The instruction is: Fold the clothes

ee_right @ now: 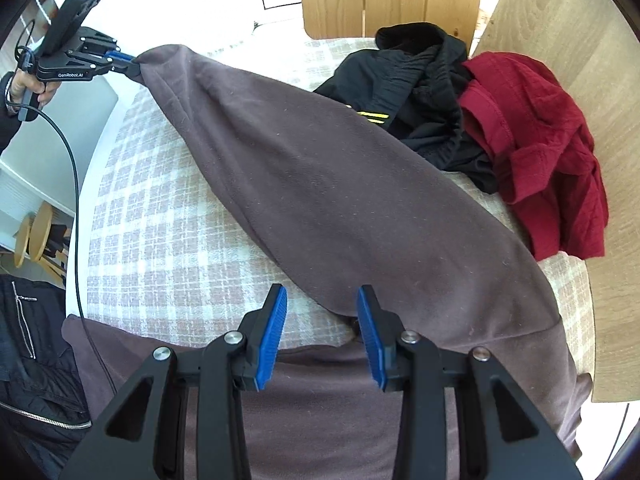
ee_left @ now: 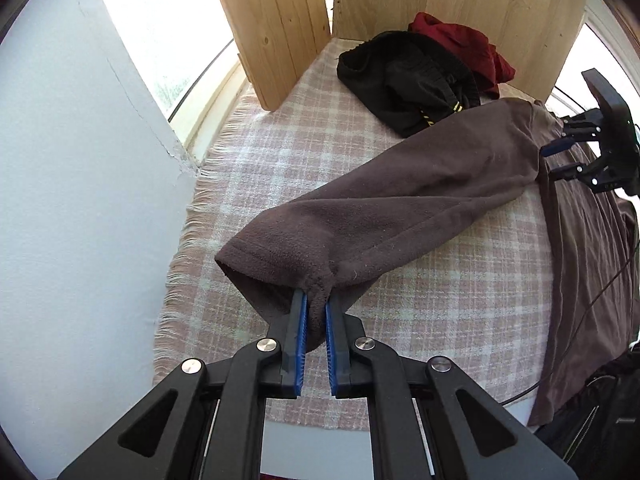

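Left tool (ee_left: 316, 320) pinches the brown fleece's (ee_left: 400, 196) cuff, sleeve stretched from lower centre toward the right edge. Right tool (ee_right: 322, 334) gapes wide by the shoulder, gripping nothing. Thin pinch; a tug could slip the cuff free.

Three garments: one brown fleece (ee_right: 340, 208), one black (ee_right: 416, 92), one red (ee_right: 540, 152); two claws (ee_left: 316, 312) (ee_right: 322, 312), one plaid blanket (ee_right: 160, 248)
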Available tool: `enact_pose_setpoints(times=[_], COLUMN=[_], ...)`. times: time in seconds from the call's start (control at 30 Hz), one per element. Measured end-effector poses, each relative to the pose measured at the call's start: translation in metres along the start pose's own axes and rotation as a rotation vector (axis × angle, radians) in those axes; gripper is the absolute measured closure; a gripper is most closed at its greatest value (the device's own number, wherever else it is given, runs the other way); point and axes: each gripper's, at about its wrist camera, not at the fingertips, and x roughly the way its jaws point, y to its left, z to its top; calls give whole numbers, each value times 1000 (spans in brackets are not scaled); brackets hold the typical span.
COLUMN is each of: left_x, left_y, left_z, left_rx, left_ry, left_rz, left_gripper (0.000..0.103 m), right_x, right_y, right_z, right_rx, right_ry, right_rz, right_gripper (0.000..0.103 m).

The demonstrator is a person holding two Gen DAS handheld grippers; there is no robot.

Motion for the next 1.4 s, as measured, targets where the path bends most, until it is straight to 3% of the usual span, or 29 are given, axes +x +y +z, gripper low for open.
enact_pose_setpoints(times=[0.17,0.3,0.4,0.5,0.53,0.7,0.77,0.9,1.07,1.17,1.4], left_x=[29,37,31,29,30,45,54,46,42,27,11], left_y=[-8,1,18,31,31,16,9,-1,-11,6,42], left_z=[-44,-71,-74,-61,-56,-43,-44,-49,-76,-73,-47], left_rx=[68,25,-83,-169,-168,-86,-48,3,61,5,-32], left_ry=[146,222,199,145,137,172,202,202,296,268,199], left_rz=[-29,-25,-70,-115,-115,-82,-76,-115,-158,-160,-62], left_gripper=[91,90,90,84,79,79,86,93,92,94,79], right_x=[14,16,18,19,18,22,24,30,37,44,46], right_y=[10,19,19,17,16,11,4,-17,-48,-58,-59], right_z=[5,9,14,19,20,25,27,29,30,27,22], right_rx=[-14,-43,-52,-37,-31,-31,-18,35,113,134,122], right_ry=[27,35,35,32,33,50,53,56,68,98,120], right_rz=[31,35,25,32,35,11,-7,-51,-61,-48,-53], right_gripper=[67,67,67,67,67,67,67,67,67,67,67])
